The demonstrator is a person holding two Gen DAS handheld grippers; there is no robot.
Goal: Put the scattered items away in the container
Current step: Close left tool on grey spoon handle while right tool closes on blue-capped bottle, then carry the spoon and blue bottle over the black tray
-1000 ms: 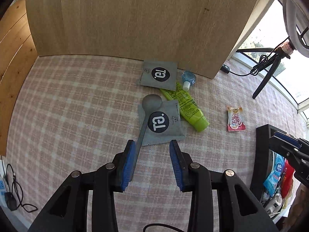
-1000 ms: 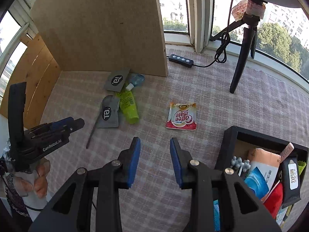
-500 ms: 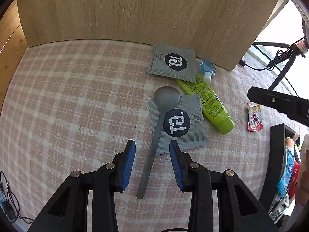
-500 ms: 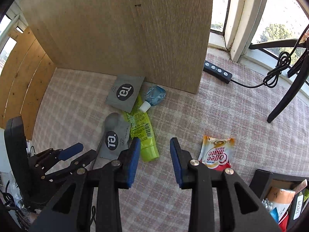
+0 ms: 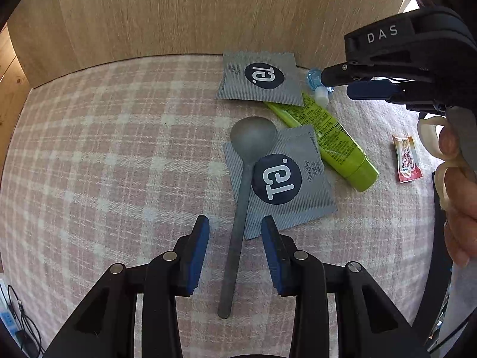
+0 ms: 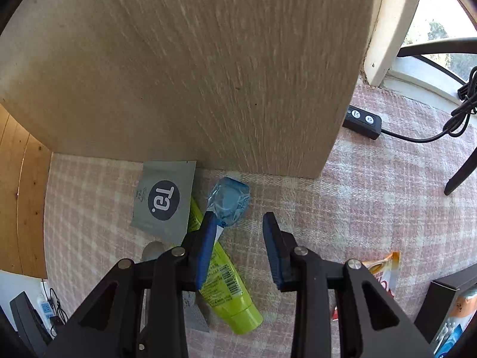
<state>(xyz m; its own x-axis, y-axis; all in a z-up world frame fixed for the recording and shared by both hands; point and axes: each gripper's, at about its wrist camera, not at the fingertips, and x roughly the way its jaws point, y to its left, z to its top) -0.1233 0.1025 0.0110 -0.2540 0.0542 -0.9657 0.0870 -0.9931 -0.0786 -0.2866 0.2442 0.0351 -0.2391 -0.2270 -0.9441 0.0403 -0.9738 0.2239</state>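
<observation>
while spread, left gripper [image 5: 235, 243] jaws either side of spoon [image 5: 242, 185] handle, untouched

Grey spoon [image 5: 243, 185] flat – bowl on grey sachet [image 5: 293, 188], beside green tube [image 5: 331, 146]

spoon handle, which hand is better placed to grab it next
Left. Its open tongs already straddle the spoon handle on the cloth. The right tongs hang over the small blue bottle instead.

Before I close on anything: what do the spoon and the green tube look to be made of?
Spoon: matte grey, dull with no glint, so brushed metal or plastic; I cannot tell which. Green tube: glossy soft plastic with printed label and barcode.
</observation>
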